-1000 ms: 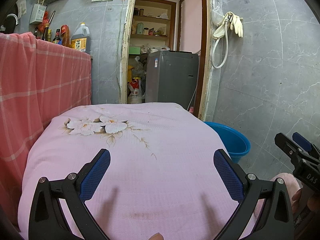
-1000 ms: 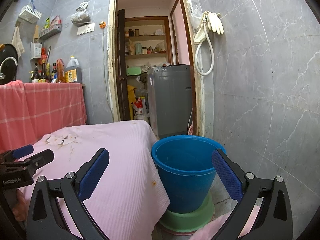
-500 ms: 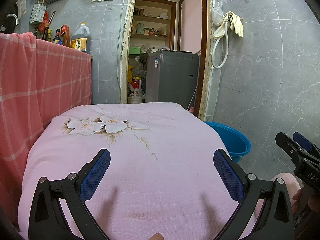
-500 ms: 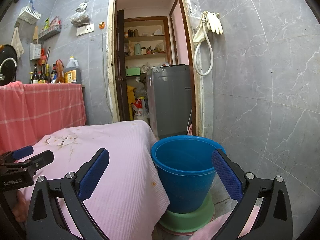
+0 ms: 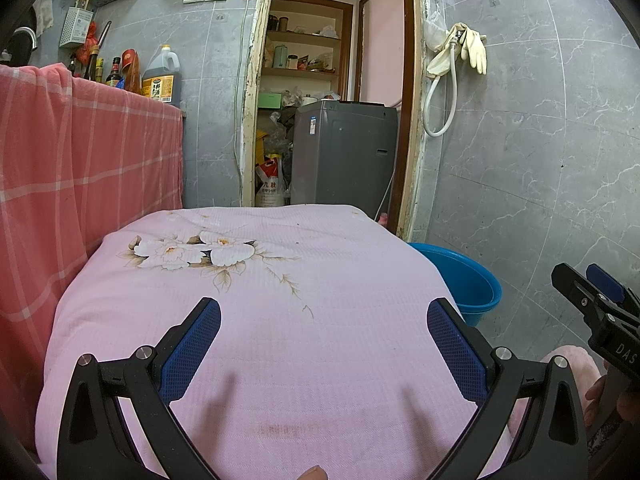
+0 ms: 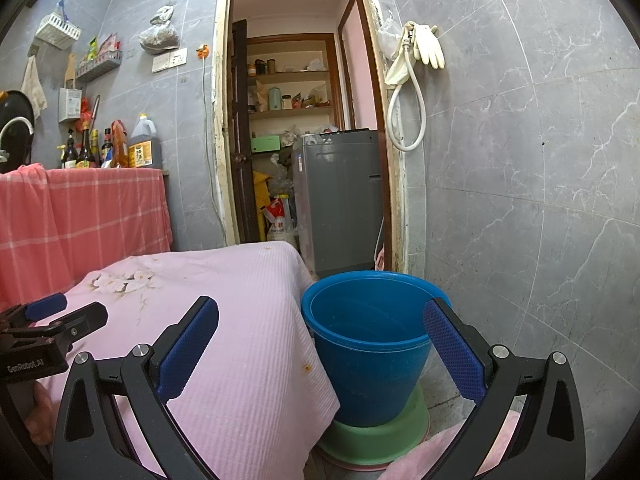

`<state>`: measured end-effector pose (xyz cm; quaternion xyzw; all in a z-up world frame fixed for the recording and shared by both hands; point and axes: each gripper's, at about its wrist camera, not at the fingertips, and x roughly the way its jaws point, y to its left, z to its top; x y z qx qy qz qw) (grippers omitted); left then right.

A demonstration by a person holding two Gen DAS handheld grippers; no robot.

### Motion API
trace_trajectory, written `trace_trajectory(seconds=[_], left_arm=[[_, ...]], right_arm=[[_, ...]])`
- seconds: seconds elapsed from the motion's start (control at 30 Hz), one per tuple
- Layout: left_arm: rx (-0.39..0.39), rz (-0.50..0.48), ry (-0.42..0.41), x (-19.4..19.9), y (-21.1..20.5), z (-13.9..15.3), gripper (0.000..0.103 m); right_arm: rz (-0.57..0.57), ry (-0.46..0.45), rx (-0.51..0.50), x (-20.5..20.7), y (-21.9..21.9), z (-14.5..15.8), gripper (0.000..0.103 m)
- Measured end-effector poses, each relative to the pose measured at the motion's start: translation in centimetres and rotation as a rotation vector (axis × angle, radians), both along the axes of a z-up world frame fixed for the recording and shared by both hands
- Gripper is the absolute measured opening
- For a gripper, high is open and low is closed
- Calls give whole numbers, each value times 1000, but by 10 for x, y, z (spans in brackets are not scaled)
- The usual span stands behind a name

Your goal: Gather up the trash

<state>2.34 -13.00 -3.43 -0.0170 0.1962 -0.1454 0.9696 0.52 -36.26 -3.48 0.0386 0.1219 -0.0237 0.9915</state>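
Note:
A blue bucket [image 6: 370, 344] stands on a green basin [image 6: 376, 438] on the floor, right of a table under a pink flowered cloth [image 5: 256, 312]; its rim also shows in the left wrist view [image 5: 470, 280]. I see no loose trash on the cloth. My left gripper [image 5: 324, 350] is open and empty above the near part of the cloth. My right gripper [image 6: 320, 350] is open and empty, held in front of the bucket and the table's right edge. Each gripper shows at the edge of the other's view [image 5: 596, 312], [image 6: 48, 328].
A red checked cloth [image 5: 80, 168] hangs over a counter at the left with bottles [image 5: 160, 76] on top. A doorway behind the table shows a grey washing machine [image 5: 344, 156] and shelves. A grey tiled wall [image 6: 520, 180] with gloves and a hose [image 6: 416, 64] is at the right.

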Motion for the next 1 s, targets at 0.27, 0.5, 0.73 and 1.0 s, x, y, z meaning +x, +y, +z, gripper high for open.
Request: trace_trajectory(seconds=[0.27,0.5,0.73,1.0], left_arm=[[-1,-2,0,0,1,0,101],[0,-2,0,0,2,0,101],[0,-2,1,0,3,0,101],[0,0,3,0,3,-2,101]], right_arm=[[0,0,0,0,0,0,103],[0,1,-1,0,1,0,103],[-1,0,1,0,1,0,103],[0,-1,0,0,0,-1,103]])
